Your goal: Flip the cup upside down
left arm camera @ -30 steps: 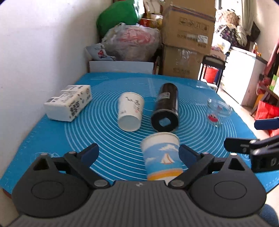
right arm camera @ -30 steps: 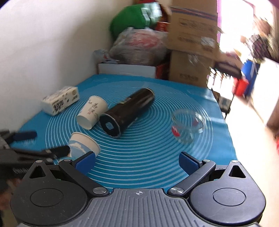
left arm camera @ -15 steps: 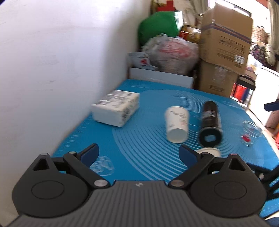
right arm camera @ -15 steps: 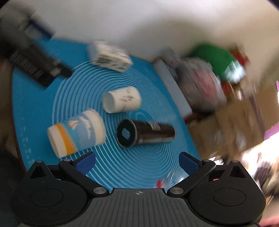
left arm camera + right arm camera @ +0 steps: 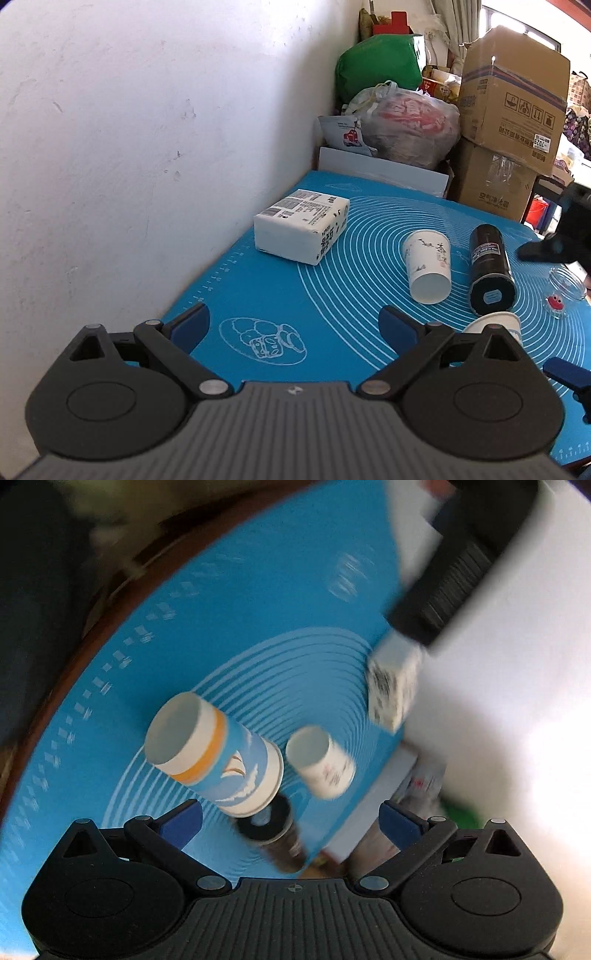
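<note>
A paper cup with a sailboat print and an orange band (image 5: 218,757) stands on the blue mat (image 5: 229,609); the rolled-over right wrist view shows it upturned. Its rim shows in the left wrist view (image 5: 495,323), behind my left gripper's right finger. A white paper cup (image 5: 428,271) lies on its side; it also shows in the right wrist view (image 5: 321,762). My left gripper (image 5: 293,325) is open and empty over the mat's left part. My right gripper (image 5: 290,819) is open, empty, rolled far over, close to the sailboat cup.
A black flask (image 5: 491,271) lies on the mat beside the white cup. A tissue pack (image 5: 301,230) sits by the white wall. A glass dish (image 5: 565,290) is at the right. Bags and cardboard boxes (image 5: 513,92) stand behind the table.
My left gripper has swung left, away from the sailboat cup. My right gripper has rolled over strongly, so its view is turned and blurred.
</note>
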A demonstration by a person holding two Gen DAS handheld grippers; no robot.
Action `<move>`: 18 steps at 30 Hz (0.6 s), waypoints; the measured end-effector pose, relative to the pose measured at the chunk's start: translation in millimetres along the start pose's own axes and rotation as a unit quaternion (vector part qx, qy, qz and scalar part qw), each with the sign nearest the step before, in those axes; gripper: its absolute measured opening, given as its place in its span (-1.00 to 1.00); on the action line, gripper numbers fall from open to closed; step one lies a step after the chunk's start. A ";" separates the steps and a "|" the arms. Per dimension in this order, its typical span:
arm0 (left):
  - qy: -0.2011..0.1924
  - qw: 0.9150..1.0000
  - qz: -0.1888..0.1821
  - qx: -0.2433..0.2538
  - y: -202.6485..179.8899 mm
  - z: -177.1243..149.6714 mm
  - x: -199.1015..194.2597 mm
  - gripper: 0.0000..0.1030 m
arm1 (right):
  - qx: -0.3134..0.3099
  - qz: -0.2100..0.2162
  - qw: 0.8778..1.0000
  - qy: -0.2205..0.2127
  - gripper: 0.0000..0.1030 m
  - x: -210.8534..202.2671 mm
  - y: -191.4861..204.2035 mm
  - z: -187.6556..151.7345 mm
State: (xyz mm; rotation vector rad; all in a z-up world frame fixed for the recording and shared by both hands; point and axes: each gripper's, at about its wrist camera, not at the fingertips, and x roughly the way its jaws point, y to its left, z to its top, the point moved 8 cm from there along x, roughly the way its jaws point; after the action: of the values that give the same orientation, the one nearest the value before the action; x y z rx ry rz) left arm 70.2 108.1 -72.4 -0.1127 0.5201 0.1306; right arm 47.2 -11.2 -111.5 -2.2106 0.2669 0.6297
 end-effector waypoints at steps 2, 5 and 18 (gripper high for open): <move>-0.002 1.000 0.003 0.003 2.1 -1.2 0.5 0.88 | -0.048 0.008 0.999 -0.005 1.00 0.5 6.3 6.9; -0.001 1.000 0.002 -0.002 7.2 -2.1 1.2 0.88 | -0.122 0.027 0.992 -0.002 1.00 3.2 19.9 16.3; 0.010 1.000 -0.010 -0.020 15.2 -6.9 7.9 0.89 | -0.260 0.069 0.963 -0.010 0.88 35.8 67.3 31.8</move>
State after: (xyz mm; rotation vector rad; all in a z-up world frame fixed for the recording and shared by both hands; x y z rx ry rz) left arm 71.3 122.9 -83.5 -0.1585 0.5359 0.1213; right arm 40.7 -30.6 -191.5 -2.7020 0.2681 0.8773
